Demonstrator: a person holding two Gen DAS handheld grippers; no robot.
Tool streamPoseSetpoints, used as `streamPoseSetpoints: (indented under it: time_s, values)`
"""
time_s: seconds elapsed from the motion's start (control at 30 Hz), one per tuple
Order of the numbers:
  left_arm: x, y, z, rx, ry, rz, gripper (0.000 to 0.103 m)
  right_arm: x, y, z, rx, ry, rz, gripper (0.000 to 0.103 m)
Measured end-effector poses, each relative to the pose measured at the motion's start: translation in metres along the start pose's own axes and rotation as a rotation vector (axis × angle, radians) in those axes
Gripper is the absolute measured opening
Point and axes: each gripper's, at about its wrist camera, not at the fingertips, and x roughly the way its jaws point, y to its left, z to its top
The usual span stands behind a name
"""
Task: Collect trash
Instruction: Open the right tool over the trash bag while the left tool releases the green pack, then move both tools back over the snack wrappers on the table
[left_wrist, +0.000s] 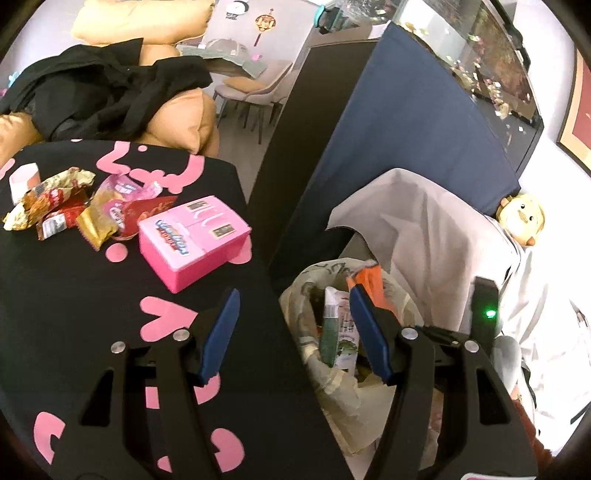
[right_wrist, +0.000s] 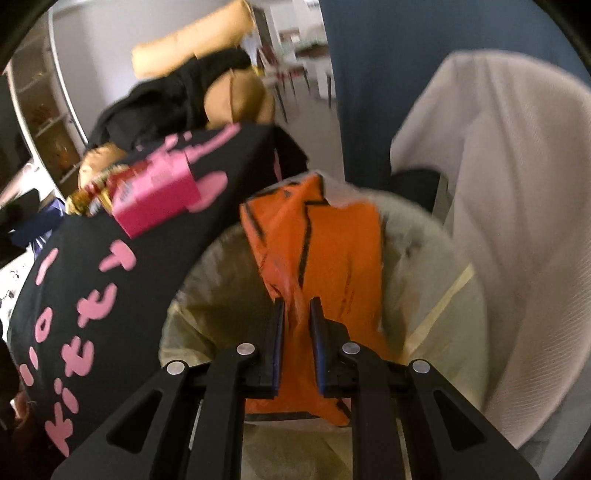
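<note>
Trash collection looks partly done: the lined bin (left_wrist: 332, 332) beside the bench (left_wrist: 74, 295) already holds a green-and-white carton (left_wrist: 338, 328), and the right hand-held gripper (right_wrist: 296, 314) is clamped narrow on an orange wrapper (right_wrist: 325, 243) hanging over the bin's mouth (not yet let go). Left to gather, by my reading, are the crumpled snack wrappers (left_wrist: 55, 206) and perhaps the pink box (left_wrist: 194, 240) on the bench, while the left hand-held gripper (left_wrist: 291, 332) stands fairly wide and empty over the bench edge.
</note>
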Motion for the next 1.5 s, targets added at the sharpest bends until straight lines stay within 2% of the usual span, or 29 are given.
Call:
streamPoseSetpoints:
  time_s: [0.13, 0.4, 0.5, 0.57, 0.6, 0.63, 0.9, 1.03, 1.13, 1.23, 1.33, 1.5]
  values:
    - [-0.005, 0.011, -0.002, -0.018, 0.001, 0.007, 0.059, 0.013, 0.0, -0.01, -0.016, 0.07, -0.047, 0.014]
    - [-0.02, 0.035, -0.001, -0.07, -0.01, 0.019, 0.059, 0.011, 0.001, -0.023, 0.01, 0.127, -0.025, 0.014]
    - [-0.025, 0.043, -0.001, -0.08, -0.017, 0.035, 0.059, 0.006, 0.007, -0.026, -0.029, 0.086, -0.056, 0.016]
    - [-0.028, 0.05, -0.002, -0.091, -0.02, 0.049, 0.059, 0.0, 0.013, -0.028, -0.053, 0.054, -0.08, 0.031]
    - [-0.03, 0.054, -0.002, -0.095, -0.02, 0.059, 0.059, -0.004, 0.014, -0.029, -0.054, 0.037, -0.075, 0.045]
    - [-0.03, 0.057, -0.002, -0.097, -0.02, 0.067, 0.059, -0.008, 0.016, -0.029, -0.053, 0.021, -0.071, 0.05]
    - [-0.05, 0.091, -0.013, -0.093, -0.036, 0.19, 0.059, -0.042, 0.035, -0.026, -0.082, -0.069, -0.085, 0.051]
    - [-0.065, 0.117, -0.017, -0.145, -0.055, 0.229, 0.059, -0.066, 0.052, -0.017, -0.086, -0.141, -0.021, 0.051]
    - [-0.076, 0.137, -0.019, -0.181, -0.068, 0.257, 0.059, -0.08, 0.074, -0.005, -0.084, -0.191, 0.11, 0.051]
    - [-0.087, 0.153, -0.019, -0.202, -0.077, 0.282, 0.059, -0.083, 0.098, 0.007, -0.095, -0.221, 0.171, 0.051]
    - [-0.094, 0.168, -0.017, -0.206, -0.086, 0.29, 0.06, -0.068, 0.124, 0.02, -0.118, -0.193, 0.217, 0.051]
    - [-0.094, 0.191, -0.004, -0.177, -0.116, 0.281, 0.06, -0.032, 0.154, 0.034, -0.168, -0.136, 0.221, 0.051]
